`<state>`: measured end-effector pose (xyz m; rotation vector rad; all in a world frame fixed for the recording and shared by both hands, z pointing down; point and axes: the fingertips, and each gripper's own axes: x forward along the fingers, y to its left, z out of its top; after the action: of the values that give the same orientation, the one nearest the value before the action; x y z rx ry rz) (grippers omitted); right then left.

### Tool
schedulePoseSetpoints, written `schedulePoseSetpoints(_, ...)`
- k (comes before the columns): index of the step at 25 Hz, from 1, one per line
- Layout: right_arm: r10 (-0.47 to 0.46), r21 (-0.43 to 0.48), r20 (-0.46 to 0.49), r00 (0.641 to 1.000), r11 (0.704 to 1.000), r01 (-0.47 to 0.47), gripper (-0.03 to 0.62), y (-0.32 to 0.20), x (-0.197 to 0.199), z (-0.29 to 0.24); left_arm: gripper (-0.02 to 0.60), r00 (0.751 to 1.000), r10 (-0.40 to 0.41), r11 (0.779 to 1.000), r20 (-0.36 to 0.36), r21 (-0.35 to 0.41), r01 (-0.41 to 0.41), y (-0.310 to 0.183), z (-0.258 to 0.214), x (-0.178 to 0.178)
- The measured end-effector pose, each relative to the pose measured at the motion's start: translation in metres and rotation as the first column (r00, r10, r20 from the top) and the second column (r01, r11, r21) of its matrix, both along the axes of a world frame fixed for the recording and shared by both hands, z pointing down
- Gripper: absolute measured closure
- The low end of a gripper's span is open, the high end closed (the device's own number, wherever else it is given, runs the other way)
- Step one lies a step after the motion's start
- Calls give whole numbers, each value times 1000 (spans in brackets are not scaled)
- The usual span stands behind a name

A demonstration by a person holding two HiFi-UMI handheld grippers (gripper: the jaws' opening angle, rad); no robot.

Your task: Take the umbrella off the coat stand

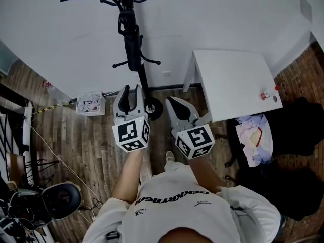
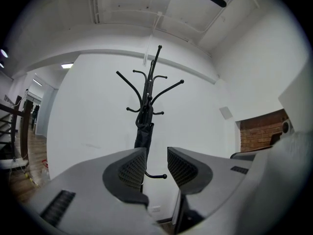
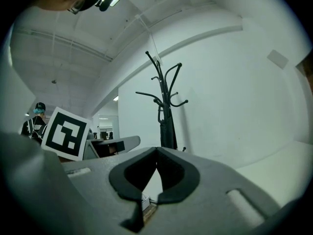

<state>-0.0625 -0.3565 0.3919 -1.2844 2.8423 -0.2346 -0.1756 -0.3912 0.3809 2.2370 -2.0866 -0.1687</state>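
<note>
Umbrella (image 1: 132,43) hangs on the stand (image 1: 147,87), untouched; my left gripper (image 1: 130,90) is slightly parted, right gripper (image 1: 171,103) closed, both empty.

One coat stand (image 1: 145,85), one umbrella (image 1: 132,44), one white table (image 1: 228,82), two claws: left claw (image 1: 130,88), right claw (image 1: 170,101).

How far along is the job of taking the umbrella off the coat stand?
Done: nothing yet; the umbrella hangs on the coat stand. In hand: both grippers face the stand but are apart from it. The left gripper is open and empty, and the right gripper is shut on nothing. Left: reach the umbrella, grip it and lift it off.
</note>
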Motion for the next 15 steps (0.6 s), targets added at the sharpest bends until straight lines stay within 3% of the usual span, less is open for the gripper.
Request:
schedulePoseSetpoints(7,-20,-11,-3,1000,1000,20,597,-46,-1,14,339,1000,-20,997,2,-70,20,-59,21,-9)
schedulePoseSetpoints(15,-26,-16,-33,999,1000,25,597,-76,-3,21,237,999,-28,995,43,-94,32,-115,26,-19)
